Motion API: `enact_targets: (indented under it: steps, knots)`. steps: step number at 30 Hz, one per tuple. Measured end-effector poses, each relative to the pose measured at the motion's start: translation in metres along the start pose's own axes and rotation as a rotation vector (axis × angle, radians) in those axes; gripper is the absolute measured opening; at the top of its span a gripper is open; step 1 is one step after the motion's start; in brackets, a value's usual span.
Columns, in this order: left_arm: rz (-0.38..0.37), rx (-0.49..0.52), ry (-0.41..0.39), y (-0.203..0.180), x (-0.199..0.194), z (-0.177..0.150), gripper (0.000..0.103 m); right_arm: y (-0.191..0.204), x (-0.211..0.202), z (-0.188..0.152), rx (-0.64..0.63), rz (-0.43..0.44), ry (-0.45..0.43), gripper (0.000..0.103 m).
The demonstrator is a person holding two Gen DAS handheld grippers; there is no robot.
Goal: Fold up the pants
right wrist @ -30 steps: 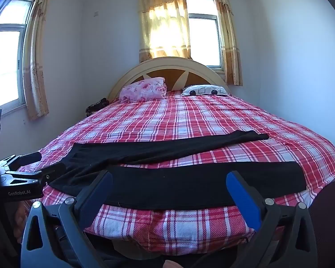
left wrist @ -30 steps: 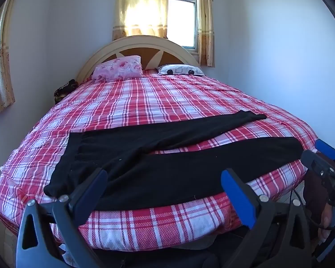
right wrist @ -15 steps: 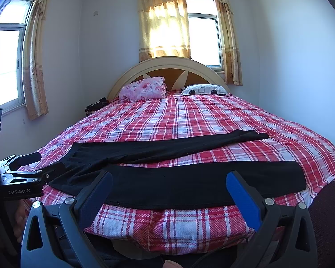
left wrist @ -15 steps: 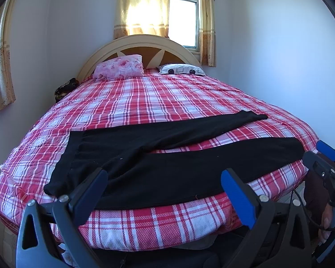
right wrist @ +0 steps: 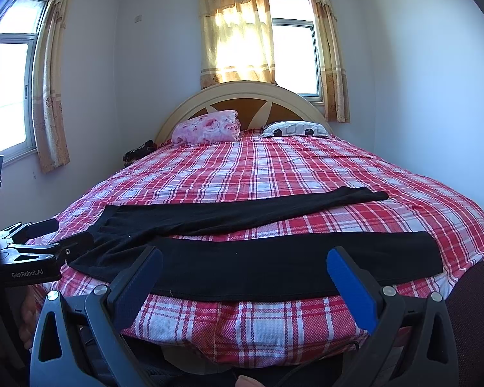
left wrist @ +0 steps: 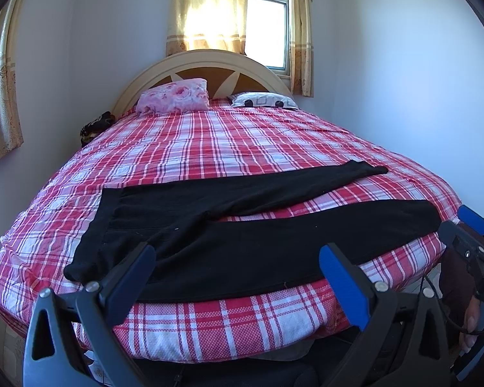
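Observation:
Black pants (left wrist: pixel 242 242) lie flat on the red plaid bed (left wrist: pixel 209 148), waistband at the left, both legs spread apart toward the right. They also show in the right wrist view (right wrist: pixel 258 258). My left gripper (left wrist: pixel 238 277) is open and empty, held in front of the bed's near edge, short of the pants. My right gripper (right wrist: pixel 245 277) is open and empty, also short of the near leg. The right gripper shows at the right edge of the left wrist view (left wrist: pixel 471 242); the left gripper shows at the left of the right wrist view (right wrist: pixel 42 242).
A pink floral pillow (left wrist: pixel 174 95) and a white patterned pillow (left wrist: pixel 263 100) lie by the arched headboard (left wrist: pixel 203 64). A dark bundle (left wrist: pixel 95 125) sits at the bed's far left. Walls flank the bed; curtained windows (right wrist: pixel 290 51) stand behind.
Both grippers have risen very slightly, so the bed sits a touch lower in view. The pants have not moved.

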State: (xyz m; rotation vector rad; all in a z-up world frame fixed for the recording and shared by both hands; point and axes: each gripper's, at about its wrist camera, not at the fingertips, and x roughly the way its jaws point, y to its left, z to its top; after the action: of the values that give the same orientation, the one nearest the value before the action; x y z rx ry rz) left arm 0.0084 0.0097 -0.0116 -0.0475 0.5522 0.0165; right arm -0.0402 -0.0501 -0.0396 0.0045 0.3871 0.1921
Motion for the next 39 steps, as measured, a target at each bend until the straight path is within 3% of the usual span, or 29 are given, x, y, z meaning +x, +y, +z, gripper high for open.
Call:
enact_targets:
  steps: [39]
  knots:
    - [0.002, -0.003, 0.016, 0.001, 0.004, -0.007, 0.103, 0.001, 0.005, -0.003, -0.001, 0.005, 0.019, 0.102]
